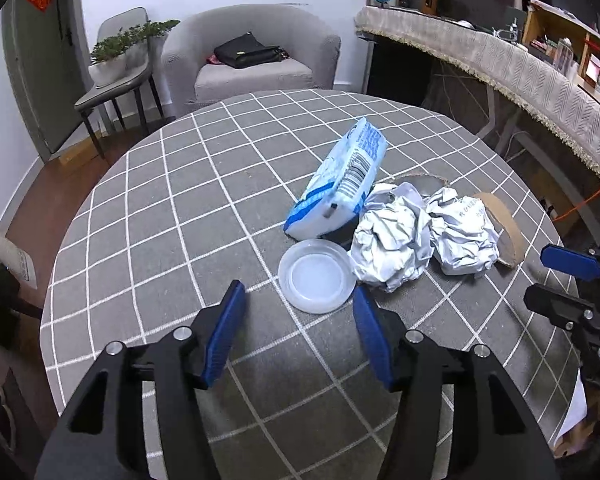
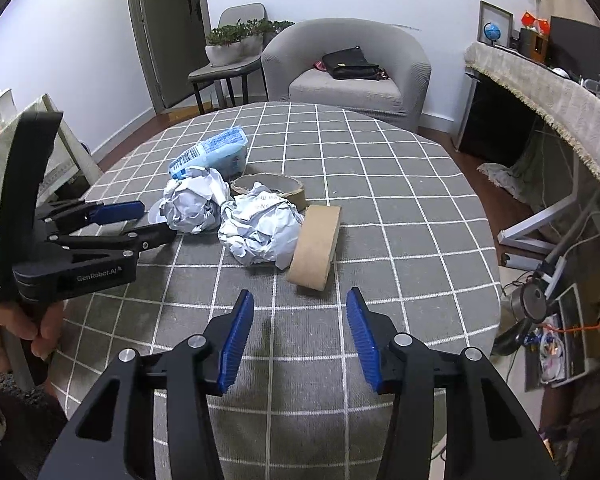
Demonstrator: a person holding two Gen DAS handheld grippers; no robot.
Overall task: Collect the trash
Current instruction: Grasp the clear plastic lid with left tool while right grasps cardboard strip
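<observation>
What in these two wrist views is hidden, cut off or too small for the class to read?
- Print on the crumpled paper ball: too small, creased.
- Clear plastic lid: in the right wrist view, mostly hidden behind the left gripper.
- Right gripper: cut off by the left wrist view's edge.

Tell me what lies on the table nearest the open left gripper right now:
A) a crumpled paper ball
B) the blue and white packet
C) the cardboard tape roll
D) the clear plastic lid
D: in the left wrist view the clear plastic lid lies flat on the table just ahead of the open left gripper, nearer than the crumpled paper ball, the blue and white packet or the cardboard tape roll.
</observation>
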